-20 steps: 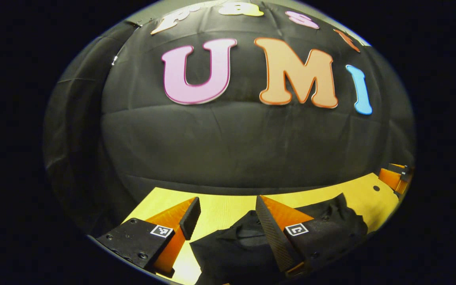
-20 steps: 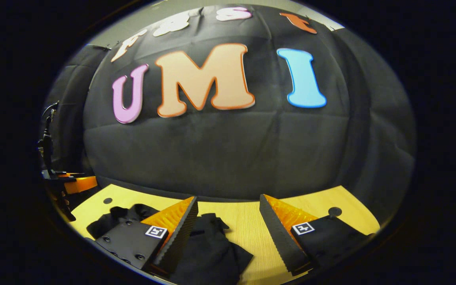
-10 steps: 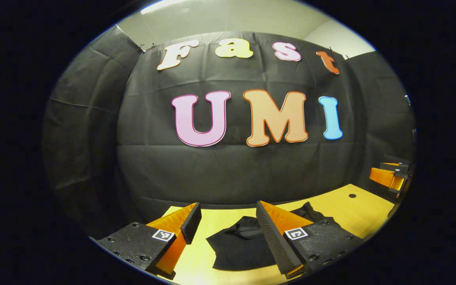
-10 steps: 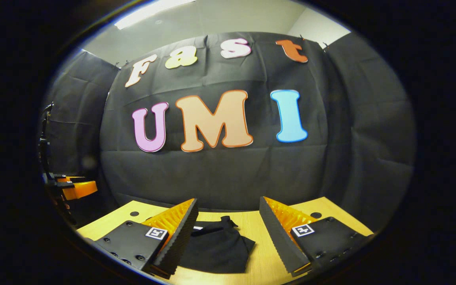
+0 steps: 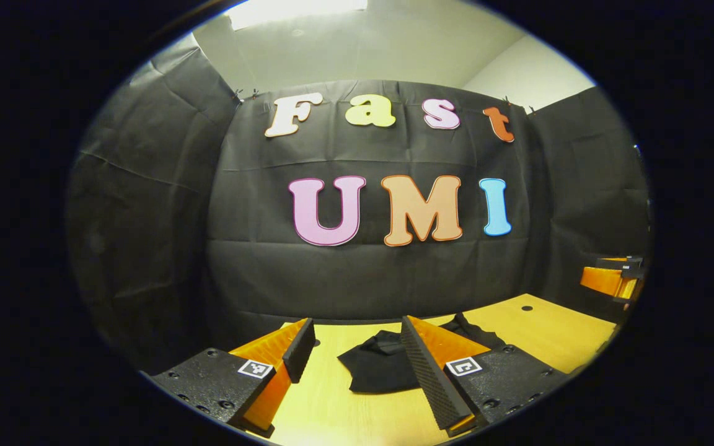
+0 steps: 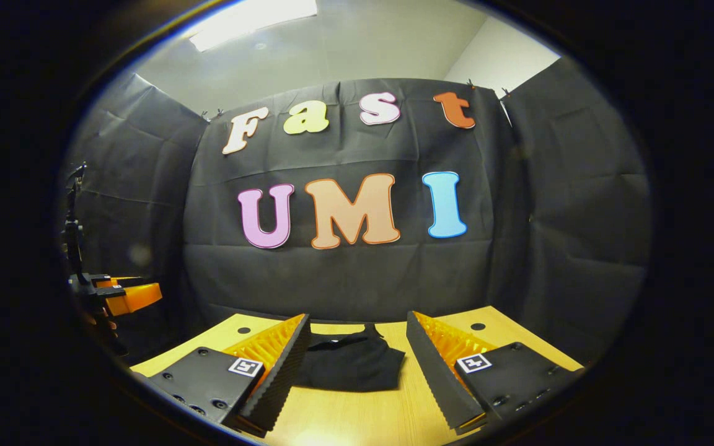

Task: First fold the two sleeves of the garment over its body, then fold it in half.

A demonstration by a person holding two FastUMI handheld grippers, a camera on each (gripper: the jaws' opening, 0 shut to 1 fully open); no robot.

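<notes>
Black fabric, so the garment [image 5: 382, 370] is tough to read, but it looks like a compact folded bundle lying on the wooden table [image 5: 549, 334], out ahead of both tools and touching neither. The left gripper [image 5: 357, 359] has its jaws spread wide with nothing between them, same for the right gripper [image 6: 357, 359], both held above the tabletop. My guess is the folding is basically done, so the smart move is just backing straight off without snagging an edge, maybe a light pat if a corner has lifted
</notes>
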